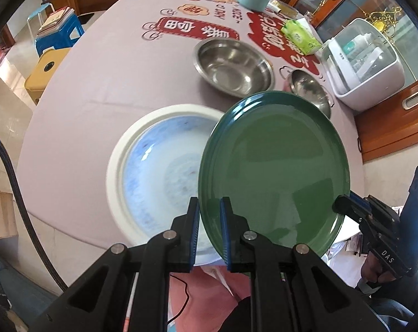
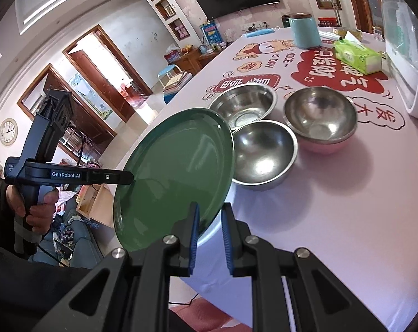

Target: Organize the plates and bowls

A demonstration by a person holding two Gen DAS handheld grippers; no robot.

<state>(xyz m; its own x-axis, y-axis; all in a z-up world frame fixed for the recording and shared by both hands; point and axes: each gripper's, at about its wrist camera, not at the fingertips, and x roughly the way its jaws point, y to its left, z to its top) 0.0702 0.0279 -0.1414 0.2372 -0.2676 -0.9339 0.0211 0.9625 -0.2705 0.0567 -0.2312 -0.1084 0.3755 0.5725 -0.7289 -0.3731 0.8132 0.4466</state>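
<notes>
We are gripping the round dark-green glazed plate [image 1: 272, 171] by its rim with both grippers: left gripper [image 1: 209, 207] at seven o'clock, right gripper [image 2: 210, 210] at four o'clock, tilted above the white blue-centred plate [image 1: 153, 166], steel bowls [image 2: 264, 152] at one o'clock.

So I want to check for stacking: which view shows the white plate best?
The left wrist view: the white plate lies on the table, partly hidden behind the green plate. In the right wrist view the green plate hides all but a white sliver of it.
</notes>
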